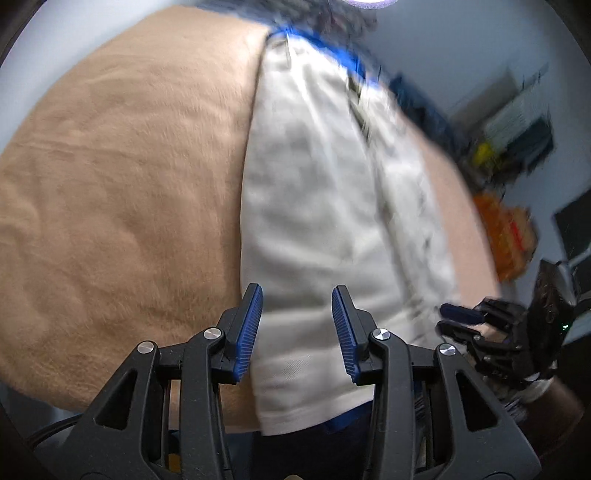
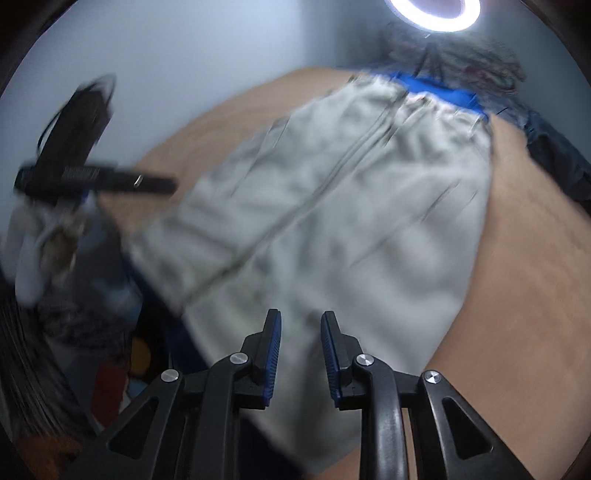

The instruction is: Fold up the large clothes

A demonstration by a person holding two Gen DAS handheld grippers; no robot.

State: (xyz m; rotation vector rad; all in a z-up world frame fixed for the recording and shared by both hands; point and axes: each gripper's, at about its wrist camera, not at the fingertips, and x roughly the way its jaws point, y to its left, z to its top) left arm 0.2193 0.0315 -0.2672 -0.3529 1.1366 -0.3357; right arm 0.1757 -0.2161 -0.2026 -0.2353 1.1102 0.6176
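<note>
A pair of light grey trousers (image 1: 314,206) with a blue waistband lies stretched out lengthwise on a tan blanket (image 1: 122,206). It also shows in the right wrist view (image 2: 332,206), waistband at the far end. My left gripper (image 1: 297,317) is open and empty, hovering over the near leg hem. My right gripper (image 2: 301,343) is open and empty over the near end of the trousers; it also shows at the right of the left wrist view (image 1: 461,319). My left gripper appears blurred at the left of the right wrist view (image 2: 96,181).
The tan blanket (image 2: 517,295) covers the bed. Dark clothes (image 2: 554,158) lie at the far right corner. A ring light (image 2: 432,11) glows at the top. Orange and yellow items (image 1: 506,236) and shelves stand beyond the bed's right side.
</note>
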